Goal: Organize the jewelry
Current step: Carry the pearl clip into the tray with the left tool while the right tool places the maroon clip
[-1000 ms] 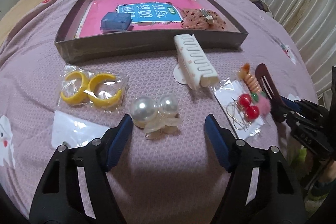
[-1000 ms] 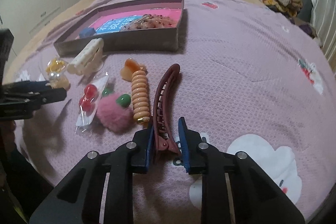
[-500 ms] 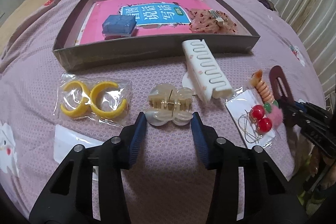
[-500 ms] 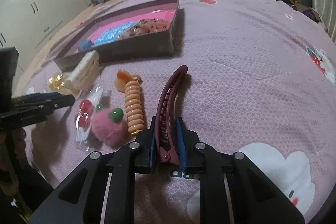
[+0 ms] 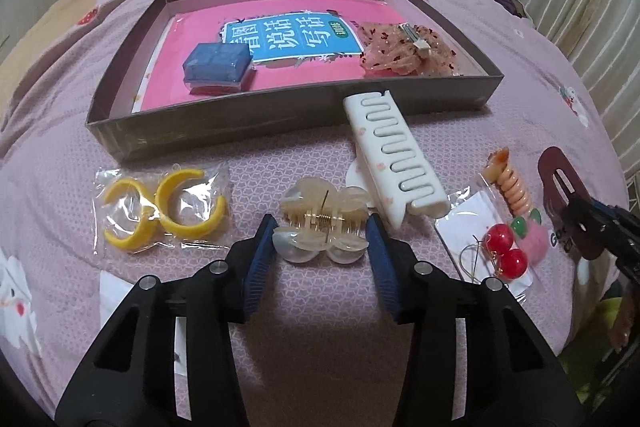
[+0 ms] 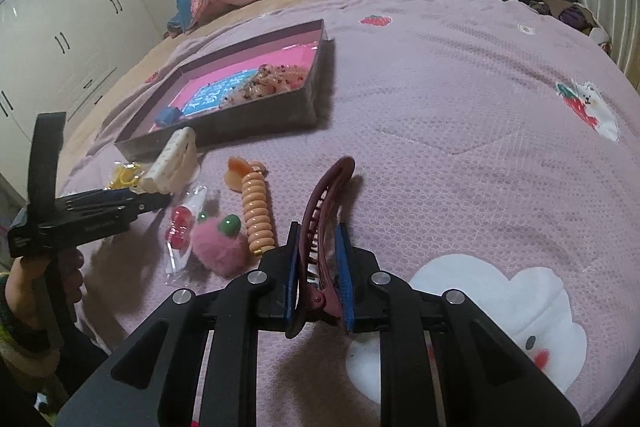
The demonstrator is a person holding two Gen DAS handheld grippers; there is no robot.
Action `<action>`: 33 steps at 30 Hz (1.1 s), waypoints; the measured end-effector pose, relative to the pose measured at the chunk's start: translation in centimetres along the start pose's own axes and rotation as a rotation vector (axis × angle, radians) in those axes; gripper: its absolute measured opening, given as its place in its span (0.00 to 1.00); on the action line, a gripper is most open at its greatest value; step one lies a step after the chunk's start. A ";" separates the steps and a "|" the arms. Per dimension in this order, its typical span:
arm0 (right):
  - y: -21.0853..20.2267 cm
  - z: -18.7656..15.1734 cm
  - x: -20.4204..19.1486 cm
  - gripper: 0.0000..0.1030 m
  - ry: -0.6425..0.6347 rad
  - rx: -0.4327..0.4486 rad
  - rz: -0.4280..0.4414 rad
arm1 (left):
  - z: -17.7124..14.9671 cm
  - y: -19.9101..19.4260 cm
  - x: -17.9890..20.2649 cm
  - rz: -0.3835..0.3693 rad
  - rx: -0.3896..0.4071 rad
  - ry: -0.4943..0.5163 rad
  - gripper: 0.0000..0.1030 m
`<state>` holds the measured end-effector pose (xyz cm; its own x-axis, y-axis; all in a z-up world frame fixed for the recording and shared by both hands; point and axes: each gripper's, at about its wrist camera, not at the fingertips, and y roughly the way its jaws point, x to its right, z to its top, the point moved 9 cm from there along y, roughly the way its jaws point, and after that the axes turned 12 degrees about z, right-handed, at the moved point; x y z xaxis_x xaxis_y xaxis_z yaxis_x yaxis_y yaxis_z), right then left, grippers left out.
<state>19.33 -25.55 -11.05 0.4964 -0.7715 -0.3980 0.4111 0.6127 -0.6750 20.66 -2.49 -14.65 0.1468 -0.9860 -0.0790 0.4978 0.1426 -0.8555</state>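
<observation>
Gripping the pearl claw clip (image 5: 320, 227) with my left tongs (image 5: 322, 239) at six o'clock, my right tongs (image 6: 318, 267) clamp the maroon clip (image 6: 324, 211). Bare quilt (image 6: 460, 147) lies open at three o'clock of the tray (image 5: 224, 123). Two yellow hoops (image 5: 164, 213), two red cherries (image 5: 506, 249).

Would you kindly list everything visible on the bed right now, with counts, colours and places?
box: 1, grey, far side of the bedspread
book: 1, pink and blue, inside the box
small case: 1, blue, on the book
hair bow: 1, pink, box's right end
hoop earrings: 2, yellow, bagged, left front
pearl claw clip: 1, cream, between the left gripper's pads
comb clip: 1, white, against the box
cherry earrings: 2, red, bagged
pompom: 1, pink
coil hair tie: 1, peach
long hair clip: 1, maroon
left gripper: closed on the pearl claw clip
right gripper: closed on the long hair clip
</observation>
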 end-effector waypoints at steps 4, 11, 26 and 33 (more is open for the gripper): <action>-1.1 0.6 -0.9 0.12 -0.014 0.018 0.010 | -0.1 -0.9 -0.1 -0.028 -0.001 0.002 0.36; -2.0 1.9 -1.9 0.12 -0.034 0.040 0.000 | 0.0 -3.4 -0.8 -0.084 0.017 -0.024 0.36; -1.9 7.1 -6.3 0.12 -0.108 0.080 0.044 | 3.7 -7.3 -5.4 -0.090 0.117 -0.115 0.37; -0.9 9.7 -8.9 0.12 -0.157 0.099 0.081 | 5.3 -7.2 -7.7 -0.065 0.135 -0.155 0.37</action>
<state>22.01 -17.58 -0.91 0.6406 -0.6876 -0.3418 0.4341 0.6915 -0.5774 20.48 4.50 -5.19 0.2349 -0.9700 0.0628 0.6189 0.0995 -0.7792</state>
